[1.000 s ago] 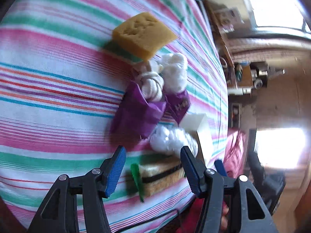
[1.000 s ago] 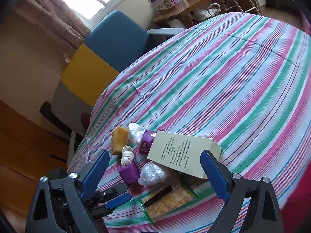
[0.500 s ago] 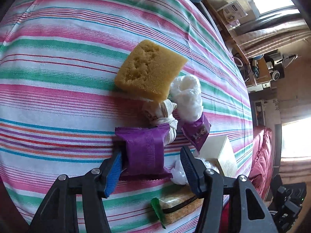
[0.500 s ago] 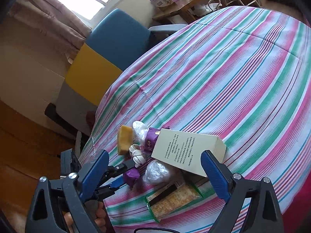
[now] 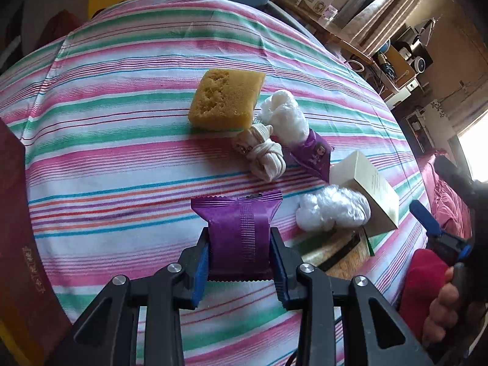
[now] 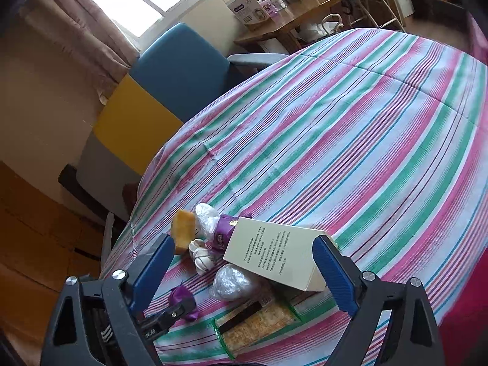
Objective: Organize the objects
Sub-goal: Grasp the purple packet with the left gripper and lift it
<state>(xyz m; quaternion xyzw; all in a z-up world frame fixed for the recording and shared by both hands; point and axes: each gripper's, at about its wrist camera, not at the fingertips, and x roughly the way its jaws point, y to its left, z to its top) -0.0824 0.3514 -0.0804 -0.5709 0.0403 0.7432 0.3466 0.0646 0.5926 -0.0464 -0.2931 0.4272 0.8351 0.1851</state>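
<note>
Clamped the left gripper (image 5: pixel 240 256) onto the purple packet (image 5: pixel 241 228), both blue pads pressed against its sides, where 0.5 s before the jaws merely straddled it. Kept the packet near the striped tablecloth (image 5: pixel 122 152), just short of the knotted cloth bundle (image 5: pixel 262 152) and yellow sponge (image 5: pixel 225 103). Held the right gripper (image 6: pixel 244 271) spread wide and empty above the cream box (image 6: pixel 274 256), as before.

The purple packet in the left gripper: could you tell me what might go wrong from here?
The left gripper pinches the purple packet only at its near end, so the soft wrapper may crumple or slip out. The knotted white cloth and plastic bundle lie close ahead and could be nudged.
</note>
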